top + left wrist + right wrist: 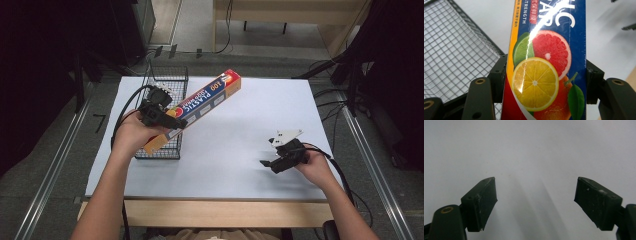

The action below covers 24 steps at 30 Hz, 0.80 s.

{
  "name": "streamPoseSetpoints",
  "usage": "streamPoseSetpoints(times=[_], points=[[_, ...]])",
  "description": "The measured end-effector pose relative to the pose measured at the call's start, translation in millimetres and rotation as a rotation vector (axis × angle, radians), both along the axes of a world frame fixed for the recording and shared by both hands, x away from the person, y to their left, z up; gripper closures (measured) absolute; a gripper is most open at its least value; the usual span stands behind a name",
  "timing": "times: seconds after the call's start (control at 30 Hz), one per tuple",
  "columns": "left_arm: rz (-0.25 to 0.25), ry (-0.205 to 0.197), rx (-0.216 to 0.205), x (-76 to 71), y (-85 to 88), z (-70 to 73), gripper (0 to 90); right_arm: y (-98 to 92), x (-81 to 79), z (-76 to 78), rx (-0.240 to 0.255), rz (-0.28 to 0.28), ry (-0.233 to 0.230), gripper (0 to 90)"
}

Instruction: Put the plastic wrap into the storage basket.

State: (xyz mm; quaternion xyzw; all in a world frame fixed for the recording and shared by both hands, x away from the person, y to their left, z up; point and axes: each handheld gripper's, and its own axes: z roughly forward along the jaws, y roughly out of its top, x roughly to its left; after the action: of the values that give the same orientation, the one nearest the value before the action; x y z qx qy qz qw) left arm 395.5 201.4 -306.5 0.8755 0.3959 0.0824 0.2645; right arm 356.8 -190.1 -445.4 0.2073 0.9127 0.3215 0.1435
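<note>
Plastic wrap box (202, 102), long and blue with an orange edge and citrus fruit printed on it, hangs tilted above the left half of the white surface (240, 150), its lower end over the wire basket (167, 82) near the left edge and its upper end reaching toward the far edge. The left gripper (172, 121) has it by the lower part: in the left gripper view the two black jaws press against the box's two long sides, closed on it, with the basket's mesh showing behind at the left. Farther right, near the surface's right edge and toward the near side, the right gripper (266, 162) sits low over the bare white top, well apart from the box. In the right gripper view its jaws stand wide apart with nothing between them.
</note>
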Motion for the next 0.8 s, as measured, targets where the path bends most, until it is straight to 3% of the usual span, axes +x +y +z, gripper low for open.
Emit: streamPoseSetpoints(times=[0.1, 0.2, 0.33, 0.43, 0.6, 0.8], points=[[0.048, 0.002, 0.020, 9.1, 3.5, -0.2, 39.0, 2.5, -1.7, -3.5, -0.036, 0.018, -0.010, 18.5], [0.093, 0.018, 0.021, 17.3, 8.6, -1.5, 39.0, 3.8, -3.8, -3.9, -0.041, 0.030, -0.044, 18.4], [0.136, 0.054, -0.006, 27.4, 17.0, -4.7, 39.1, 1.8, -1.3, -0.8, 0.023, 0.016, -0.017, 18.4], [0.172, 0.052, 0.000, 32.9, 21.3, -7.1, 39.1, 1.4, -1.0, 2.6, 0.075, 0.015, 0.015, 18.4], [0.232, 0.048, 0.052, 40.2, 27.5, -11.1, 39.1, 1.4, 0.0, 2.4, 0.078, 0.012, 0.029, 18.4], [0.272, 0.046, 0.055, 42.0, 36.3, -11.5, 39.1, 1.7, 0.5, 1.6, 0.077, 0.011, 0.038, 18.4]])
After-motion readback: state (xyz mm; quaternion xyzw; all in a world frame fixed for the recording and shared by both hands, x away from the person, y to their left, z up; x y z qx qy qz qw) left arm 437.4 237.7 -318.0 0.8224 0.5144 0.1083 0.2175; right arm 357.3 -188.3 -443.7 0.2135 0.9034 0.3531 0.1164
